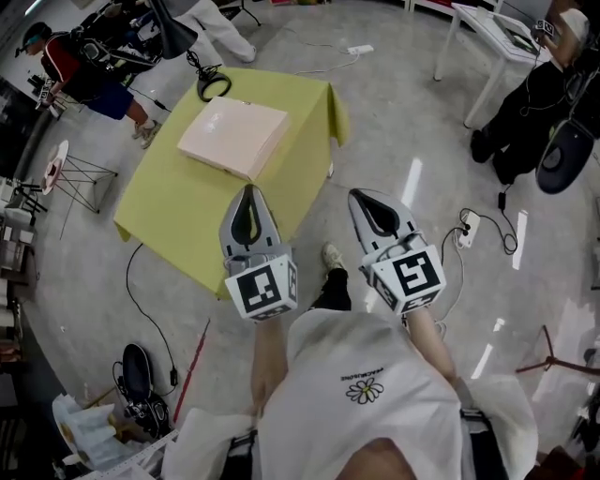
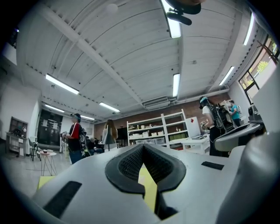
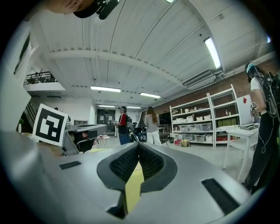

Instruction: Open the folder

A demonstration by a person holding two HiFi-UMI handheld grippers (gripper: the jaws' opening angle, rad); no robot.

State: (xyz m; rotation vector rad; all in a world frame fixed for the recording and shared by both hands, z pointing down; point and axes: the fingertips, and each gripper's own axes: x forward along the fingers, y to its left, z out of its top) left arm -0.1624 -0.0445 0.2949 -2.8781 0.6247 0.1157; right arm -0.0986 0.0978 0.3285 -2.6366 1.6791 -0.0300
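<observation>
A closed pale pink folder (image 1: 232, 138) lies flat on the far half of a table under a yellow cloth (image 1: 183, 211). My left gripper (image 1: 248, 192) hovers level over the table's near right edge, short of the folder, its jaws shut with nothing between them. My right gripper (image 1: 361, 196) is beside it, over the floor just right of the table, also shut and empty. In the left gripper view the closed tips (image 2: 143, 146) point across the room, with yellow cloth (image 2: 148, 188) showing below them. The right gripper view shows the same: closed tips (image 3: 138, 144) above a strip of yellow cloth (image 3: 131, 188).
A black cable loop (image 1: 214, 87) rests at the table's far edge. A power strip (image 1: 467, 228) with cords lies on the floor to the right. A white table (image 1: 483, 26) stands at the back right, a small round stand (image 1: 56, 169) at the left. People stand beyond the table.
</observation>
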